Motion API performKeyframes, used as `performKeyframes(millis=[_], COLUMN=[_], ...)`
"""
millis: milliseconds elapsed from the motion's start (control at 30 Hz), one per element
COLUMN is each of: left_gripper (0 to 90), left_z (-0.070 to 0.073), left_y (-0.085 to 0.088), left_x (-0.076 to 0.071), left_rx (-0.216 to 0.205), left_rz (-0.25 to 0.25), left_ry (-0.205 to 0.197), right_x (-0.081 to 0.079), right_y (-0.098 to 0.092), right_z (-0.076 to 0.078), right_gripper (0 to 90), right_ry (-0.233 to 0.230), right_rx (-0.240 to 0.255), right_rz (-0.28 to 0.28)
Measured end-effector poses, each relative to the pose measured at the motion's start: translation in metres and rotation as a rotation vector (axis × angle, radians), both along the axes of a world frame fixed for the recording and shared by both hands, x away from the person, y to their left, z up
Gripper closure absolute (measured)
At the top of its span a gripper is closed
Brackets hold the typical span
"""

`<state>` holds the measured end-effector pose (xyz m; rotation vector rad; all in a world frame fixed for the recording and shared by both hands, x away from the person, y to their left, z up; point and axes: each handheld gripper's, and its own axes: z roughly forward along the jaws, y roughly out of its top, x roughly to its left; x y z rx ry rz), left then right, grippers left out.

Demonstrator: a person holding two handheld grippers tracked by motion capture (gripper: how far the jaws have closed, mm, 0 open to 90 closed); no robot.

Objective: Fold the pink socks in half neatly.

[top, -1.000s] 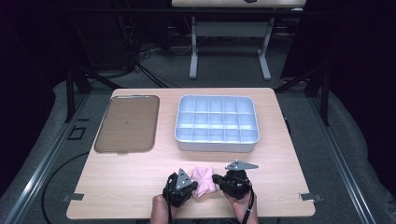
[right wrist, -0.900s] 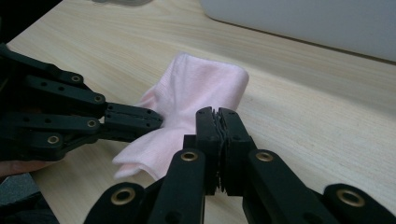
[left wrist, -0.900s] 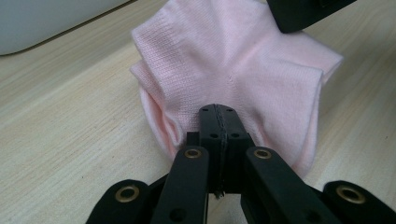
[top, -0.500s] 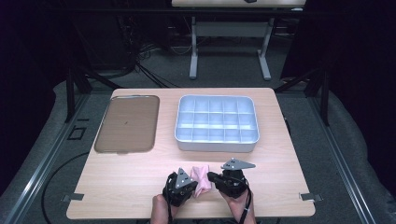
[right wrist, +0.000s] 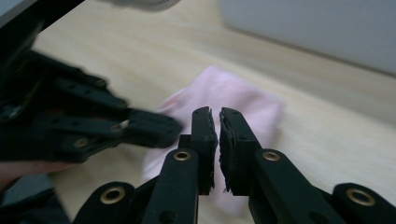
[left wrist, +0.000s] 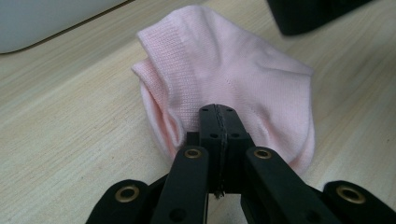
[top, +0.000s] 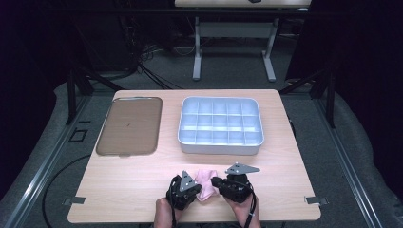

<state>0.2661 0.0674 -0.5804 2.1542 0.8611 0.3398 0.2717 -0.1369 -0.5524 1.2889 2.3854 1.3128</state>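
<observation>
The high view shows you at the near edge of the table point(top: 142, 190), with a small pink sock point(top: 205, 183) lying on the wood between your two tools. Your left gripper point(top: 189, 187) is at the sock's left side and your right gripper point(top: 217, 181) is at its right side.

In the left gripper view, your left gripper point(left wrist: 218, 122) has its jaws squeezed tight together, and they pinch the near edge of the pink sock point(left wrist: 224, 79). The sock looks bunched and folded over, with its ribbed cuff on the left.

In the right gripper view, your right gripper point(right wrist: 218, 122) has a thin gap between its jaws. They have just been opening a little. The pink sock point(right wrist: 233, 102) lies under and behind the tips, but I see no cloth caught in the gap, so that tool seems to have let go.

Farther back on the table sit a white tray with little boxes point(top: 221, 148) and a flat brown tray point(top: 130, 124). Both look empty.

I think the job is at an early stage. The sock is folded or bunched, but it is not in any tray yet. Finishing the fold and putting the sock away seem to be left.
</observation>
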Motion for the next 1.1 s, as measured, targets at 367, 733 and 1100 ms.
performKeyframes(millis=[367,733,1100], left_gripper=[89.9,89.9,89.9], left_z=[0.0,0.0,0.0], left_y=[0.001,0.001,0.002], left_x=[-0.001,-0.002,-0.001], left_rx=[0.003,0.005,-0.003], left_rz=[0.0,0.003,0.002], left_ry=[-0.008,-0.008,-0.001], right_x=[0.003,0.006,0.02], right_y=[0.013,0.009,-0.012], right_z=[-0.023,-0.022,-0.02], right_gripper=[90.0,83.5,37.0], right_ry=[0.056,0.057,0.101], right_rx=[-0.129,-0.138,-0.068], right_rz=[0.08,0.083,-0.076])
